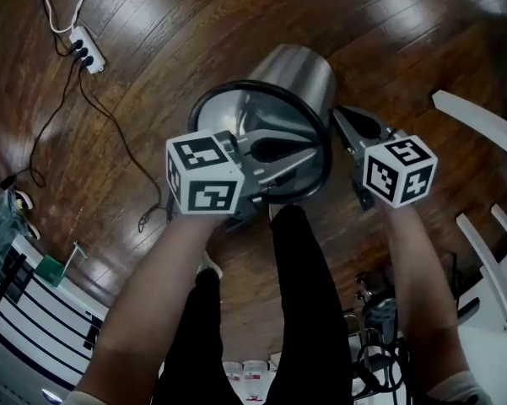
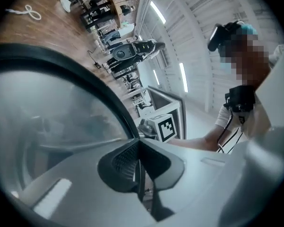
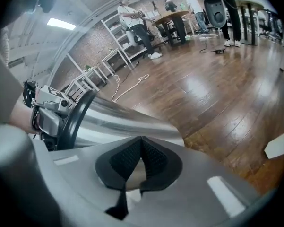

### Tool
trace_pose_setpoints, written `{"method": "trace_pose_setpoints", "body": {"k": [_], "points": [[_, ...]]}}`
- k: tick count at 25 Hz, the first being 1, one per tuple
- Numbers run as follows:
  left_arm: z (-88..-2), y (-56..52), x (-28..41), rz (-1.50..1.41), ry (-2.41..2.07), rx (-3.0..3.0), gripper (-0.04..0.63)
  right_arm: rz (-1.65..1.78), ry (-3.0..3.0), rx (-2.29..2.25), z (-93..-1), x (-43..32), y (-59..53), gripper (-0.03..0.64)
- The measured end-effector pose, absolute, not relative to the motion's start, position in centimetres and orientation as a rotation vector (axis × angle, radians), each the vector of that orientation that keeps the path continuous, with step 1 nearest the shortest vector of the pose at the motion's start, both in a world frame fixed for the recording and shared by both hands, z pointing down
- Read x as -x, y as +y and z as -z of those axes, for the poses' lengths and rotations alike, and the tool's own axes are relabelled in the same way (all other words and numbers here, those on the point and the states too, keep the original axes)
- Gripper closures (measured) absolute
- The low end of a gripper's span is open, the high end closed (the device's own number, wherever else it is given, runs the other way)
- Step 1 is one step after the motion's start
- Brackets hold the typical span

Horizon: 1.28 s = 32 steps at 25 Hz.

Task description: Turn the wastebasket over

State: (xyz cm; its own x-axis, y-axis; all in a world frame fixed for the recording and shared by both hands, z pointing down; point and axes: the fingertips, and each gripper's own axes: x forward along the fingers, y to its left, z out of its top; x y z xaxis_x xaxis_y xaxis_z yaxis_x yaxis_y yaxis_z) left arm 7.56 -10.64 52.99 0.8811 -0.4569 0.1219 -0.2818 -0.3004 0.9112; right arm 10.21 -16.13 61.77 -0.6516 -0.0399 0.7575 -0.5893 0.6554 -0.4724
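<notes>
Far left in my head view, a white power strip point(image 1: 87, 49) lies on the wooden floor point(image 1: 169, 24), well apart from the work. At centre sits the steel wastebasket point(image 1: 302, 72), tilted so its black rim point(image 1: 228, 86) and open mouth face up toward me.

My left gripper point(image 1: 315, 155) reaches across that mouth, with its tips at the right-hand stretch of the rim. In the left gripper view its jaws are drawn together, and the rim sweeps down to meet them right at the tip. The basket's dull inside fills the left of that view. I cannot tell whether the edge is nipped between the pads.

My right gripper point(image 1: 341, 113) lies just outside the basket's right wall. In the right gripper view its jaws are together too. The brushed steel wall runs directly beyond the tips, with the rim off to the left.

At far right stands a white shelf frame point(image 1: 481, 125), near my right forearm.
</notes>
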Motion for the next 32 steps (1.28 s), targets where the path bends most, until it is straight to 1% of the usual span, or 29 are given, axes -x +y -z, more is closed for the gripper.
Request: {"method": "trace_pose_setpoints", "body": {"k": [9,12,14,15,17,27,30,32], "points": [[-52.9,-16.1,-9.2,0.32,-0.476,-1.86,0.595,-1.027,-2.125,-0.61,-63.7,-11.3,-21.4,0.63],[-53.2,-17.6,-9.3,0.315,-0.481,-1.869,0.595,-1.023,-2.127,-0.607,-64.2,-11.0,-22.7,0.63],[-54.0,-18.5,-9.0,0.304,-0.491,-1.862,0.595,-1.04,-2.127,-0.576,-64.8,-10.7,-22.9,0.617],[-54.3,-18.7,-8.7,0.306,-0.487,-1.846,0.595,-1.038,-2.13,-0.558,-65.1,-10.6,-22.7,0.627],[-54.4,-18.9,-8.3,0.324,-0.469,-1.812,0.595,-1.013,-2.135,-0.532,-65.4,-10.5,-22.4,0.618],[-54.9,-18.8,-7.9,0.32,-0.495,-1.775,0.595,-0.965,-2.096,-0.519,-66.0,-10.3,-22.0,0.615],[-54.8,-19.5,-7.9,0.285,-0.551,-1.829,0.595,-0.927,-2.055,-0.586,-66.7,-11.5,-22.6,0.615],[-52.7,-17.6,-7.6,0.238,-0.576,-1.85,0.595,-0.95,-2.01,-0.605,-65.1,-12.9,-20.8,0.615]]}}
